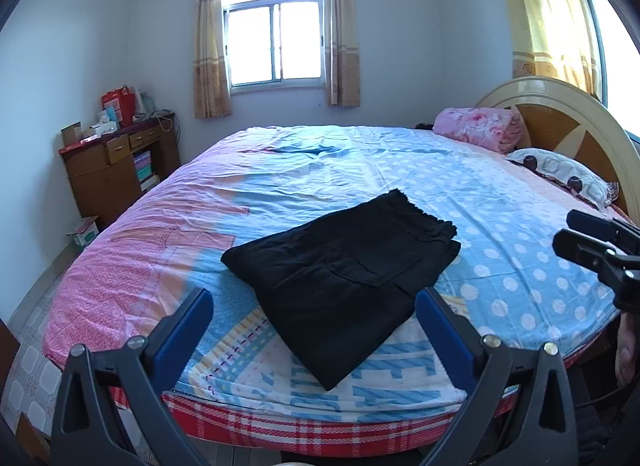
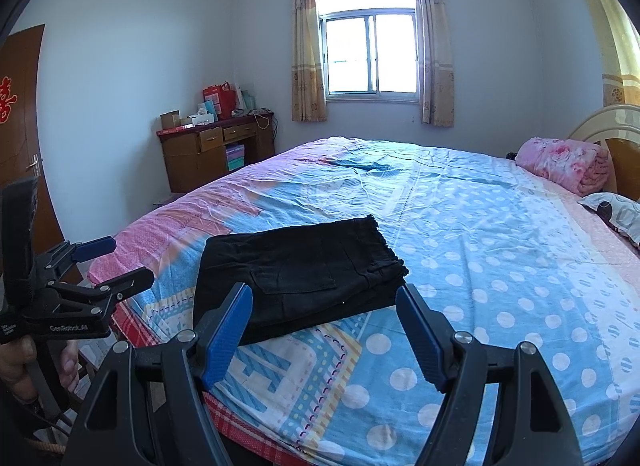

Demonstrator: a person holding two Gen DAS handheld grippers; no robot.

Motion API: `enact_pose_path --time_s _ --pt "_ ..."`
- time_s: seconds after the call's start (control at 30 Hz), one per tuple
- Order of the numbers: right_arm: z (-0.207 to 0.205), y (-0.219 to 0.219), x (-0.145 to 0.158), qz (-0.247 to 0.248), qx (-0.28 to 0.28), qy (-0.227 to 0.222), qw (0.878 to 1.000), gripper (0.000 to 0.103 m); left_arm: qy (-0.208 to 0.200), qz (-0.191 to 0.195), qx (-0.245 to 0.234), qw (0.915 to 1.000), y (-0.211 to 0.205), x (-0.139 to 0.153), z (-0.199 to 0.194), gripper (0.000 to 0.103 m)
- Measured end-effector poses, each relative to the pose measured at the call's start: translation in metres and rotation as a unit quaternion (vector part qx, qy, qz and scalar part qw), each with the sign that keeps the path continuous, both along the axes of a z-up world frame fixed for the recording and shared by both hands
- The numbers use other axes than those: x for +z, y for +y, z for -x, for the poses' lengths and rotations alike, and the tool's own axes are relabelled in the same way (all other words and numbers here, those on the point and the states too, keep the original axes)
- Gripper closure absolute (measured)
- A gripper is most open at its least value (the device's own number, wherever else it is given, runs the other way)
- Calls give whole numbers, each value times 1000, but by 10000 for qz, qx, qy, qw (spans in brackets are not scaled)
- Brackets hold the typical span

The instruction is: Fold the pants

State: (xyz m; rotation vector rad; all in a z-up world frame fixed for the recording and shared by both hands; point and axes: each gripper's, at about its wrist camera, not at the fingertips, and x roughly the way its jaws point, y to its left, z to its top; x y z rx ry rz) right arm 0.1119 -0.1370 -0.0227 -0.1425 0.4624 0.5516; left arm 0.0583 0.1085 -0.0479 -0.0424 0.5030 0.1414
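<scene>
Two hand-held grippers, left & right, hang spread wide and empty just short of black pants, folded compact near bed edge; fold apparently complete, tho underside unseen.

Patterned bed sheet, rolled pink blanket beside pillow, cluttered wooden desk.

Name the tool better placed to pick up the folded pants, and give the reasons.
Left, narrowly. The left tool is open with the black pants centred between its fingers; the right tool, also open, frames only their near edge.
</scene>
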Motion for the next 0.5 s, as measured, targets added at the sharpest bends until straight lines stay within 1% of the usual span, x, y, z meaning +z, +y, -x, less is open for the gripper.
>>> enact_pose_path --time_s 0.17,0.37,0.5 --pt "2 2 -1 19 11 -9 10000 27 25 -54 87 9999 3 -3 -1 0" --pt "3 4 -2 29 19 16 10000 27 -47 88 100 9999 10 -6 1 0" --pt "3 5 -3 31 47 37 10000 27 -84 85 101 9999 12 -5 2 0"
